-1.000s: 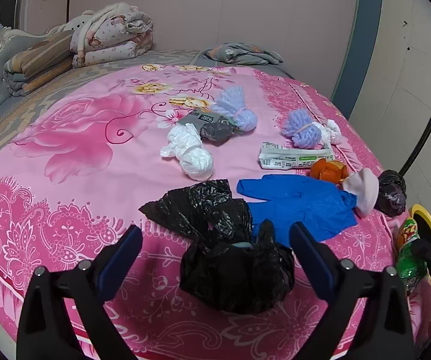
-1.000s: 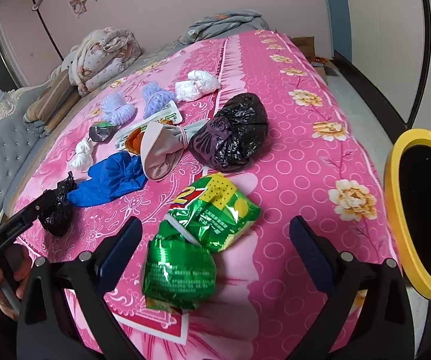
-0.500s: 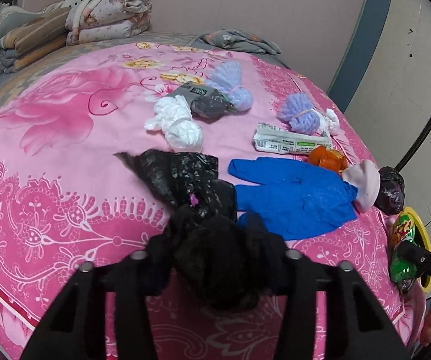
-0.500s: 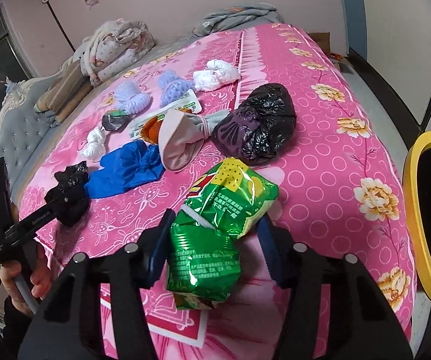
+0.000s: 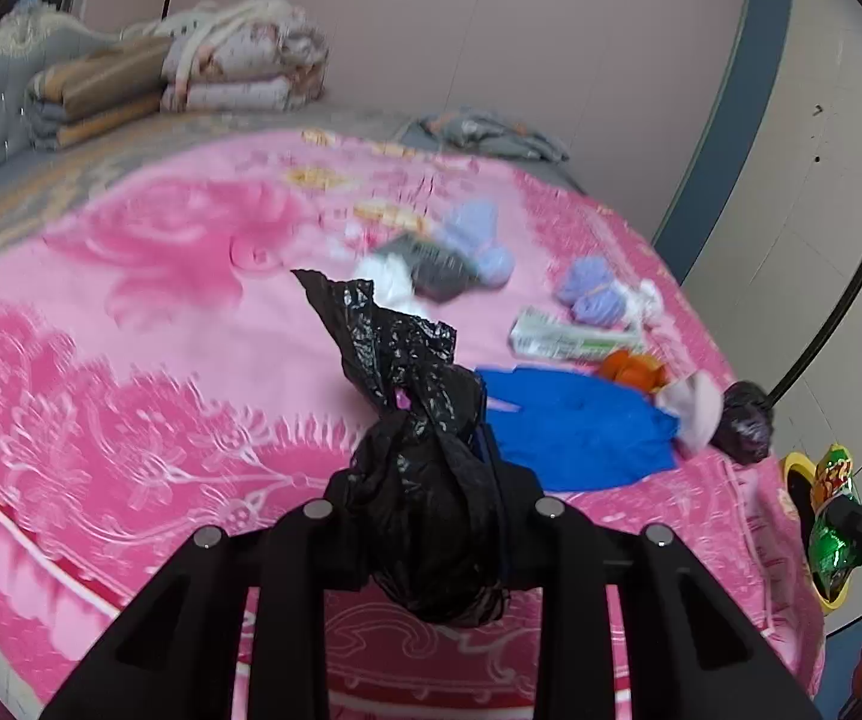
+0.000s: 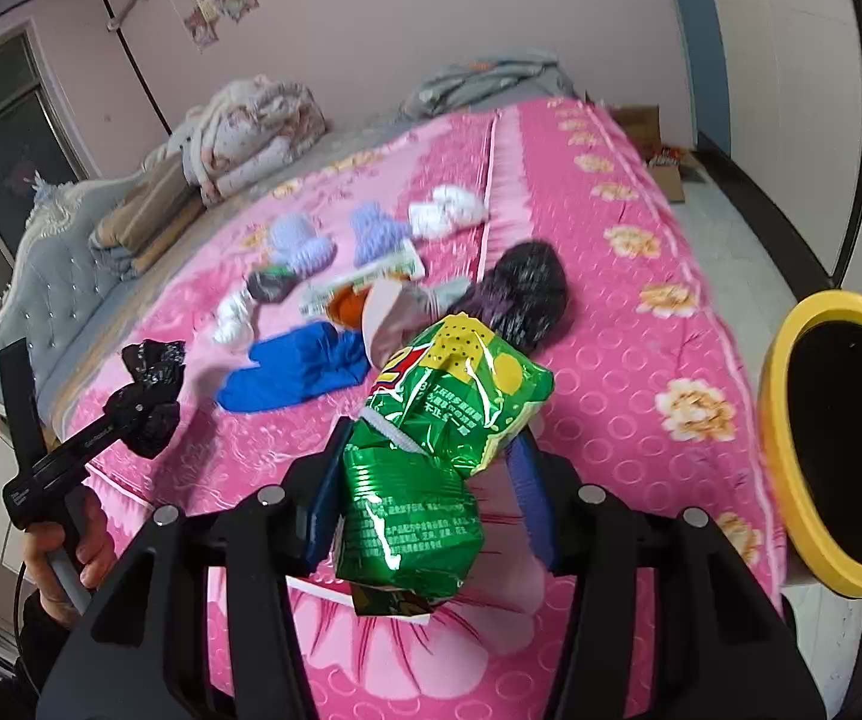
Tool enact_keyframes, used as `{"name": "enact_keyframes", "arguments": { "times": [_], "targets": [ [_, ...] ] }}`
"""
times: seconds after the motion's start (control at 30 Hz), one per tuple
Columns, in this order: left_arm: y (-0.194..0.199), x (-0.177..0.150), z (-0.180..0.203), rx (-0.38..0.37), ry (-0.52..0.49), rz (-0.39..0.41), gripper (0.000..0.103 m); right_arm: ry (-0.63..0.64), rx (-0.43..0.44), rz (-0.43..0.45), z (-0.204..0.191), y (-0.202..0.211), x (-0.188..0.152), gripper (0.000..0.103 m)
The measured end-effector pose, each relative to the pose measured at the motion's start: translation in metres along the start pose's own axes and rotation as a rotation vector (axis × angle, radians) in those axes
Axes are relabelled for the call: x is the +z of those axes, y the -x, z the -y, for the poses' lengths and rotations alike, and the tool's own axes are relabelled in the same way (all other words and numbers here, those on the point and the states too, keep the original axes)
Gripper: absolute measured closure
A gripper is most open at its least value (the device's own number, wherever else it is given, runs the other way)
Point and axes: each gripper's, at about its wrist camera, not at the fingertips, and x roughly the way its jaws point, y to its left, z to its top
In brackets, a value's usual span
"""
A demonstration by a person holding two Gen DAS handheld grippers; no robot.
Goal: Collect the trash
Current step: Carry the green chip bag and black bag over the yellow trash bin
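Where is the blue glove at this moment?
In the right wrist view the blue glove lies on the pink bedspread, left of centre, between the white knotted bag and the orange item.

The left claw (image 5: 431, 516) is closing on a crumpled black plastic bag (image 5: 425, 480) above the pink bedspread (image 5: 131, 360).

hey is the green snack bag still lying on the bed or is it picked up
Picked up. The right gripper has the green snack bag clamped in its closing jaws, crumpled, its top sticking up clear of the pink bedspread.
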Motion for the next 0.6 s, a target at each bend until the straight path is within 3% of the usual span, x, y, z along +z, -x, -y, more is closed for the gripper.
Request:
{"name": "enact_keyframes", "arguments": {
  "times": [0.2,0.6],
  "targets": [
    [0.043,0.027,0.034,-0.043,-0.066,0.093,0.077,-0.001,0.012,0.088,0.002,0.044,0.017,0.055],
    [0.082,0.091,0.124,-0.192,-0.155,0.209,0.076,-0.008,-0.024,0.295,0.017,0.138,0.077,0.055]
  ]
}}
